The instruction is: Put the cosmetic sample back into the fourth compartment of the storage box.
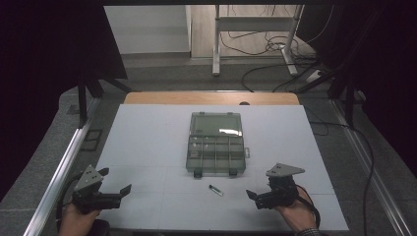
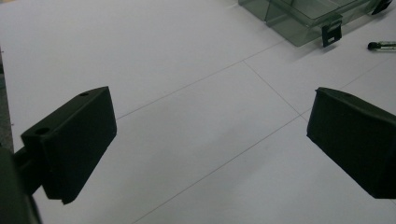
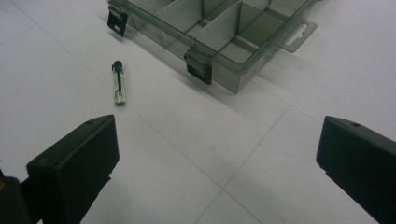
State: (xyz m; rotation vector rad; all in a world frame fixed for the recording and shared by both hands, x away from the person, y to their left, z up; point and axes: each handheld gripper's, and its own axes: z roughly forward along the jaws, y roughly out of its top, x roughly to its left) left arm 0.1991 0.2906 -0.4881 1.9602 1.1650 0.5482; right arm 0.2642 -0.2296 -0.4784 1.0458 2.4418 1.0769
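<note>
- The compartment box [image 1: 215,143] lies open mid-table, its lid flat behind it; the small vial [image 1: 215,190] lies on the sheet just in front of the box, untouched, so nothing looks begun.
- The left gripper [image 1: 115,192], well left of the box, has jaws spread wide and empty.
- The right gripper [image 1: 253,197], near the vial on its right, is likewise wide and empty.
- Bare table [image 1: 147,147] surrounds the box; the front edge sits close behind both hands.

Smoky clear divided box [image 1: 215,153] – lid open, lying flat mid-table. Small vial [image 1: 215,190], black cap, greenish contents maybe – lies on its side just before the box's near edge.
</note>
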